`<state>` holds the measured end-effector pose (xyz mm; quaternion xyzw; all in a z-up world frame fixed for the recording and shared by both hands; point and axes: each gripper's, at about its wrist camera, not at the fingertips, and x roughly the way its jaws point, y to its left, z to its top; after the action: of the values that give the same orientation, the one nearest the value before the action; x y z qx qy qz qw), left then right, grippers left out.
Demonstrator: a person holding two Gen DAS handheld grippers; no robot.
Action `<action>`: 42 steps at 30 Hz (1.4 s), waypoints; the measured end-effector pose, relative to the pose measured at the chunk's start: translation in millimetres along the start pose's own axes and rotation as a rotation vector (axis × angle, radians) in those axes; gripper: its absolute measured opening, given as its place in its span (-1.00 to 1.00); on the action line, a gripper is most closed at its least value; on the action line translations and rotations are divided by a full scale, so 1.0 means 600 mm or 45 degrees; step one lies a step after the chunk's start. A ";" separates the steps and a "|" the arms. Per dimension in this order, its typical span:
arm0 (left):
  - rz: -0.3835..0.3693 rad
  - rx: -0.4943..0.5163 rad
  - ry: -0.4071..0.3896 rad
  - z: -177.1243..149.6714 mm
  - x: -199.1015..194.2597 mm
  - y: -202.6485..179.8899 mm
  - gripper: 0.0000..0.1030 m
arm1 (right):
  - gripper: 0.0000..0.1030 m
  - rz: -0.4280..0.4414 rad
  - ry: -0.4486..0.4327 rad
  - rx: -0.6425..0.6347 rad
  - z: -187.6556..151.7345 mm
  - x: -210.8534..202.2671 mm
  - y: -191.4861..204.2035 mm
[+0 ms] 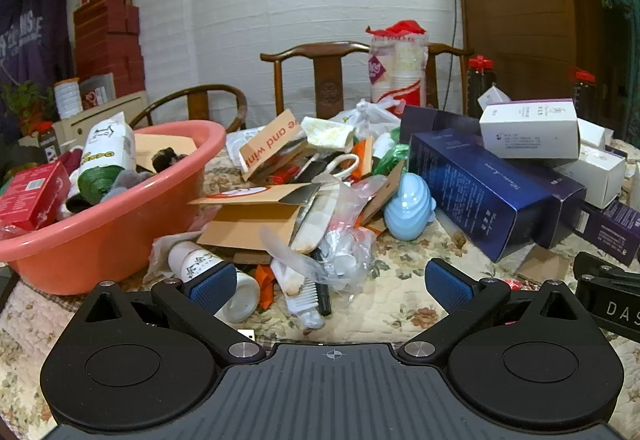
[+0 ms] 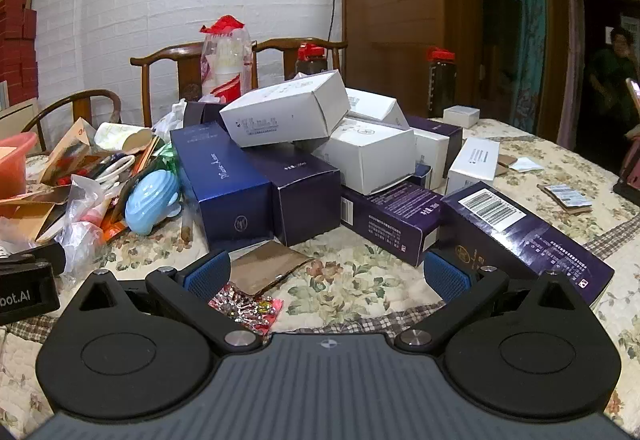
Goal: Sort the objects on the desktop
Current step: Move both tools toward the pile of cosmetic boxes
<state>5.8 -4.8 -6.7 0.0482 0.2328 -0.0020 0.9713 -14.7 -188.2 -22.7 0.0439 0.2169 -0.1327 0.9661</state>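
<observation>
A heap of clutter lies mid-table: cardboard pieces (image 1: 256,211), scissors (image 1: 340,165), plastic bags, a comb (image 1: 308,298), a white tube bottle (image 1: 212,272) and a light-blue shell-shaped object (image 1: 410,205). My left gripper (image 1: 330,282) is open and empty, low over the table just before the heap, its left pad beside the white bottle. My right gripper (image 2: 328,274) is open and empty before a pile of dark blue boxes (image 2: 224,179) and white boxes (image 2: 288,111). A brown card piece (image 2: 268,266) and a red sequined packet (image 2: 248,306) lie between its fingers.
A pink basin (image 1: 100,236) at left holds a red box, a bottle and cloth. A sleeve of paper cups (image 1: 396,67), wooden chairs (image 1: 328,79) and dark jars (image 2: 440,79) stand behind. The right gripper shows at the left wrist view's right edge (image 1: 608,296). A floral cloth (image 2: 352,280) covers the table.
</observation>
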 end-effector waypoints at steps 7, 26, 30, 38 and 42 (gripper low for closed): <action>-0.007 0.004 0.005 0.000 0.004 -0.008 1.00 | 0.99 -0.022 0.010 -0.035 -0.005 0.000 -0.011; -0.079 0.022 0.031 0.001 0.007 -0.033 1.00 | 0.99 -0.061 0.019 -0.090 -0.011 -0.013 -0.049; -0.135 0.031 0.043 0.009 0.014 -0.045 1.00 | 0.99 -0.064 0.014 -0.176 -0.002 -0.032 -0.077; -0.325 0.063 0.032 0.068 0.028 -0.073 1.00 | 0.99 -0.044 0.025 -0.306 0.024 -0.058 -0.141; -0.332 0.159 -0.058 0.102 0.027 -0.102 1.00 | 0.99 0.033 0.019 -0.413 0.037 -0.071 -0.171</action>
<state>46.4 -71.3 34.7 0.0778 0.2145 -0.1438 0.9629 -70.9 -279.7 13.2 -0.1091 0.2421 -0.0833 0.9605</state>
